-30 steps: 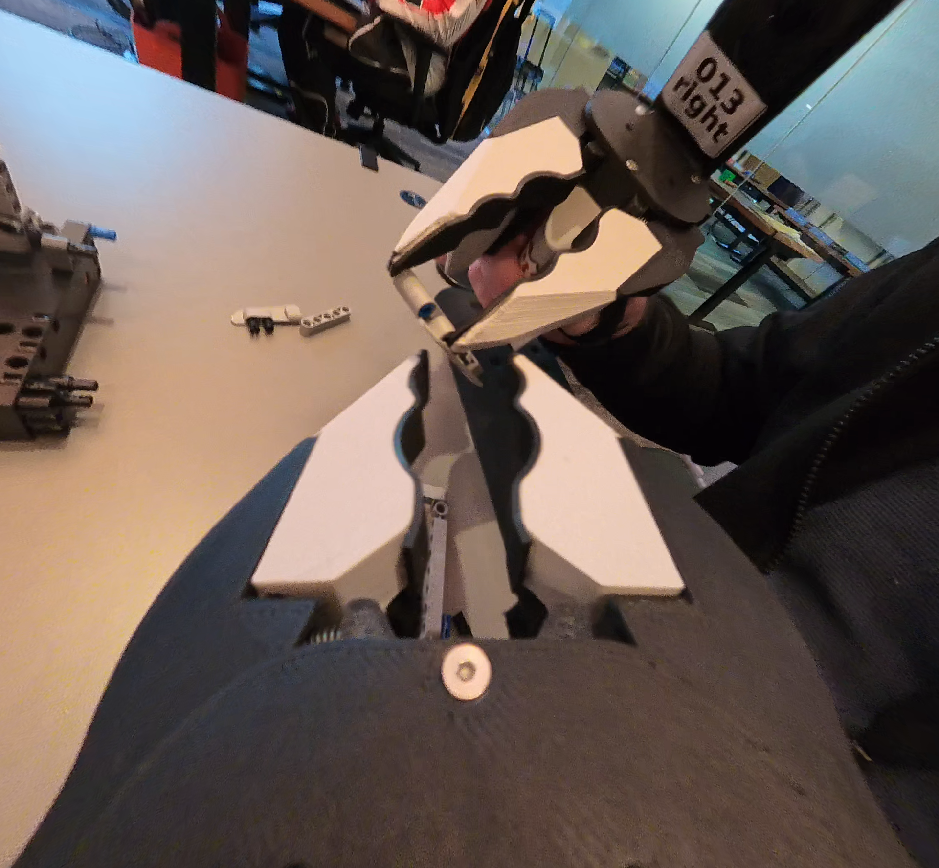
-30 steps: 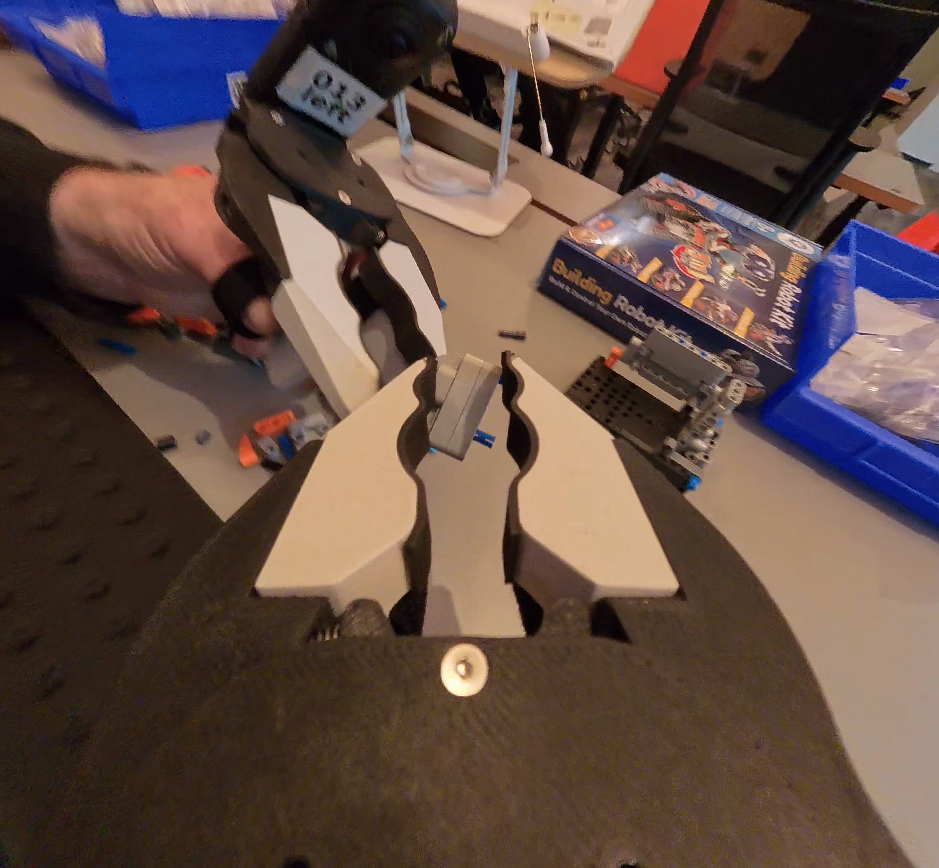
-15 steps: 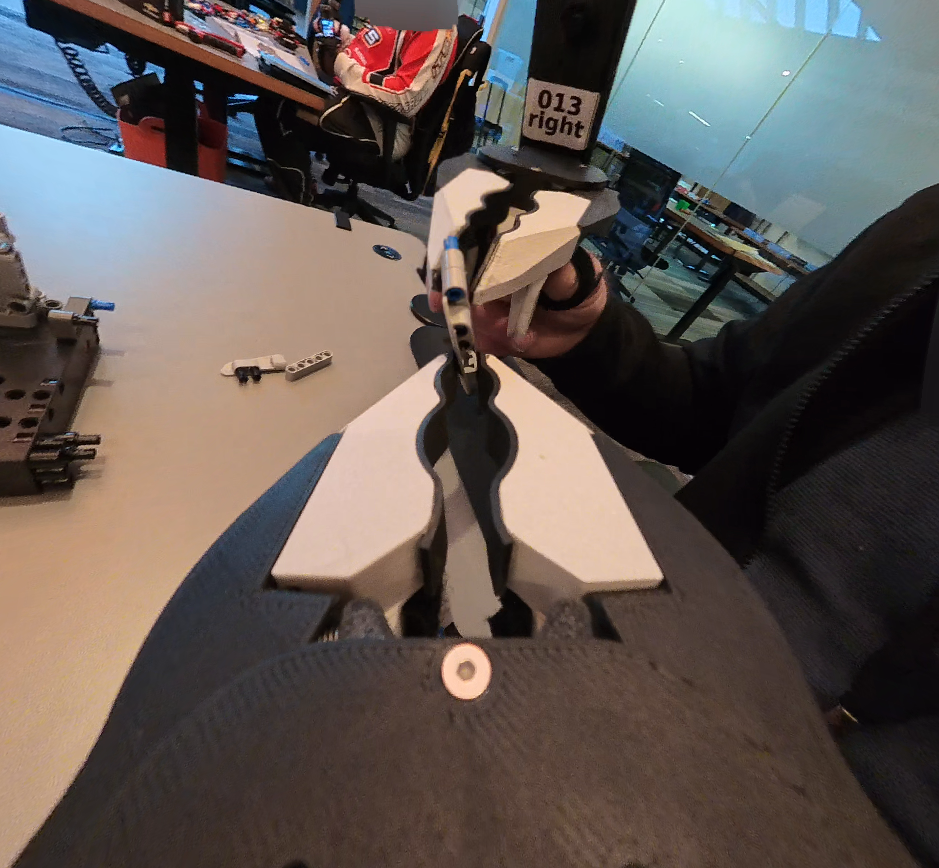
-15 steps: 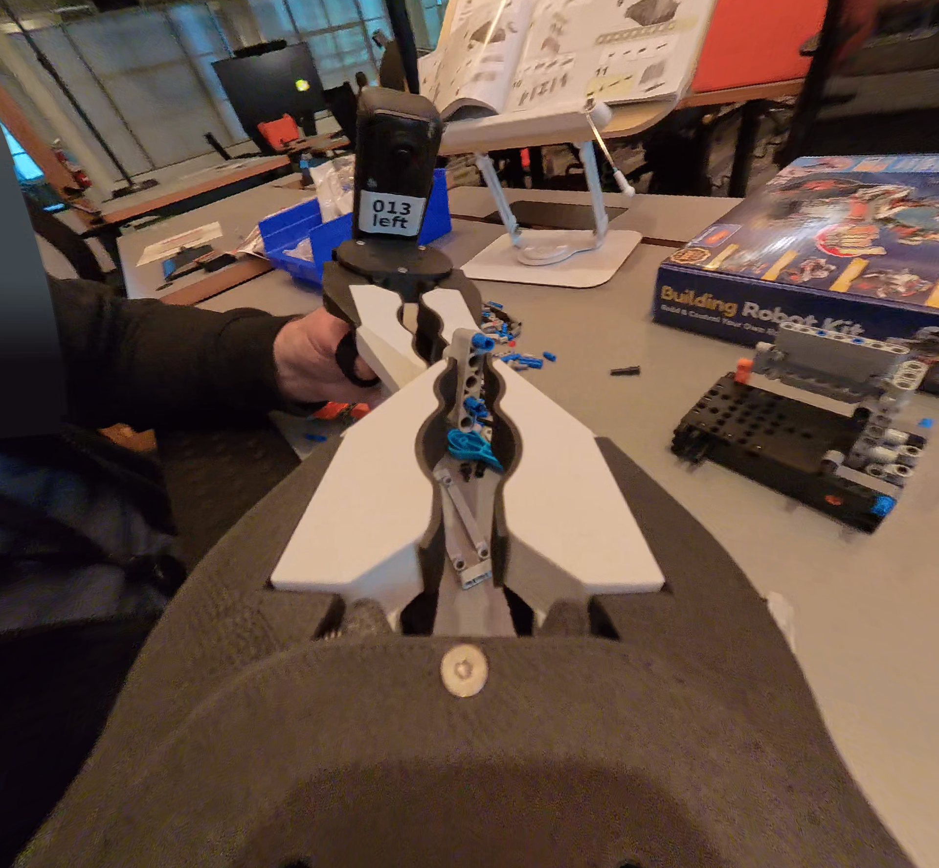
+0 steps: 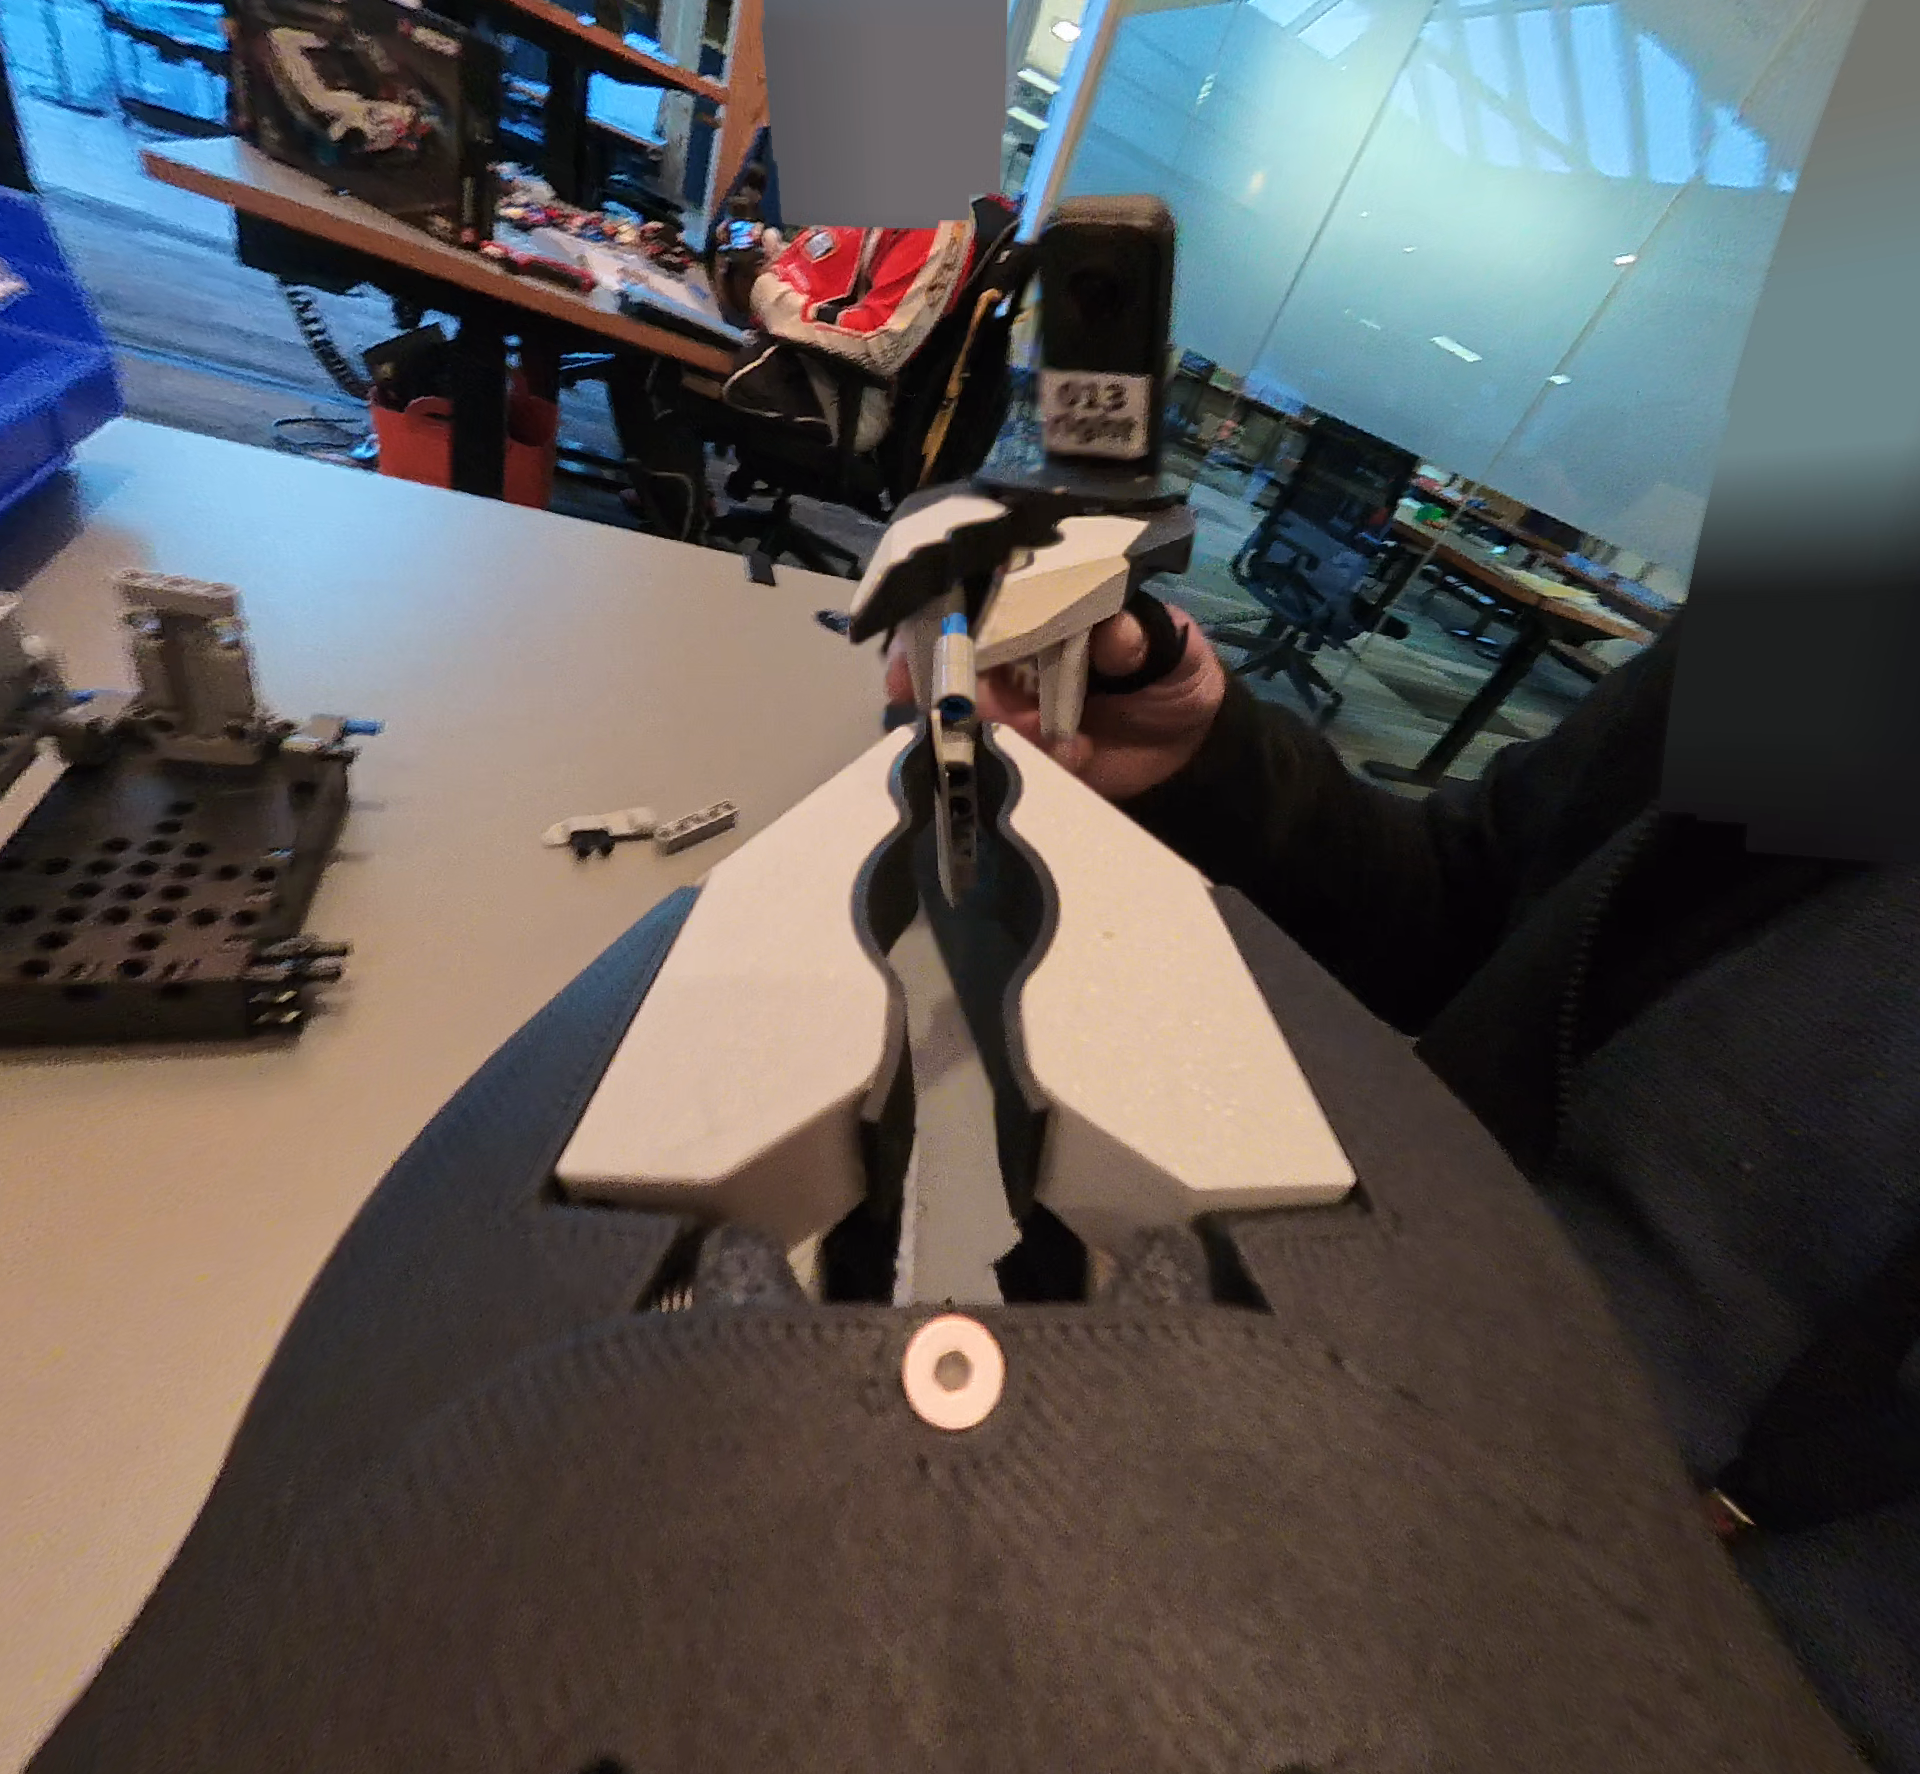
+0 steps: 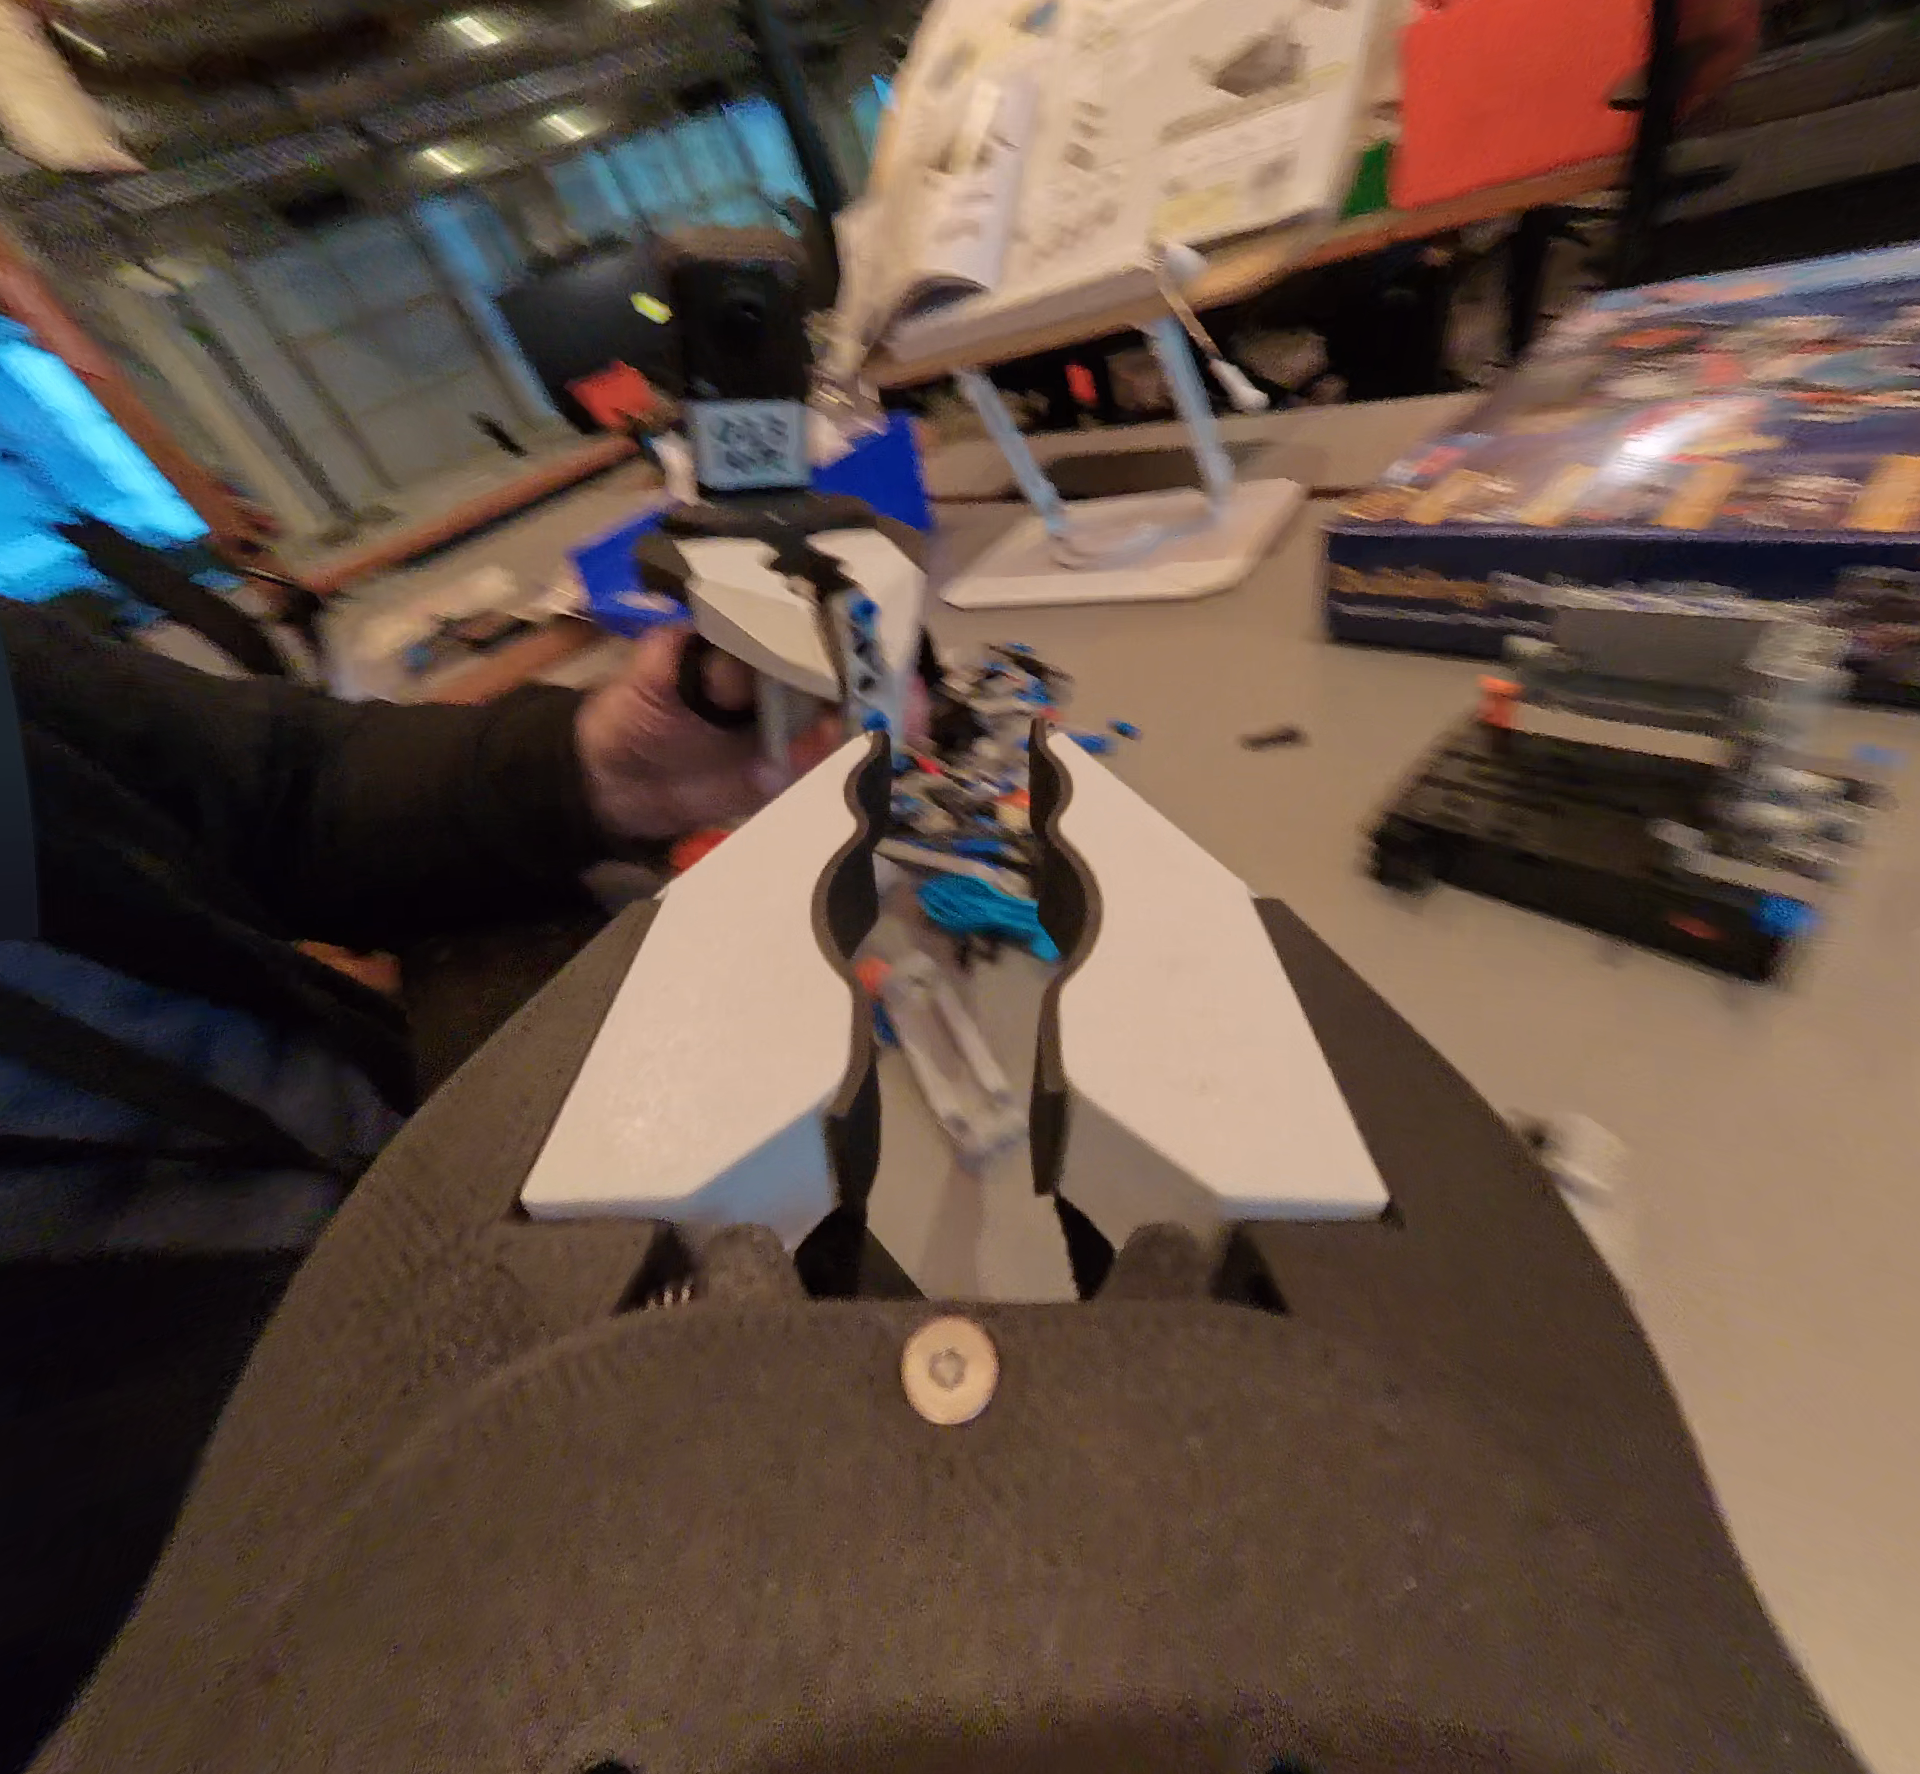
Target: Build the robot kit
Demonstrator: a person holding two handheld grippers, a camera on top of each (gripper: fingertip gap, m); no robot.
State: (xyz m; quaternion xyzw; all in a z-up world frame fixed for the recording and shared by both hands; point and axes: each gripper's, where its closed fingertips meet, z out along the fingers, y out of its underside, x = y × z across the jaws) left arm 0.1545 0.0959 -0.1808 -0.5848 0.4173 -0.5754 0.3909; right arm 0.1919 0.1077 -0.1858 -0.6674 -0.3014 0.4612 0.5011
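My left gripper [image 5: 951,753] is shut on a grey holed beam with blue pins [image 5: 954,789], held up in the air. The beam sticks out past its fingertips towards my right gripper [image 5: 971,607], which faces it closely. In the right wrist view my right gripper [image 6: 956,748] is open and empty. The left gripper [image 6: 831,602] shows beyond it to the left with the beam [image 6: 864,664] in its jaws. That view is blurred.
A black perforated baseplate with a grey build [image 5: 156,883] stands on the grey table [image 5: 520,644], also in the right wrist view [image 6: 1621,831]. Two small grey pieces [image 5: 644,825] lie near it. Loose parts [image 6: 977,789], a kit box [image 6: 1662,498] and a booklet stand [image 6: 1122,519] lie ahead. Across from one pair of fingers to the other is roughly 4 cm.
My right gripper has opened and let go of the beam, which stays in my left gripper. The two grippers have drawn slightly apart, and both views have tilted up.
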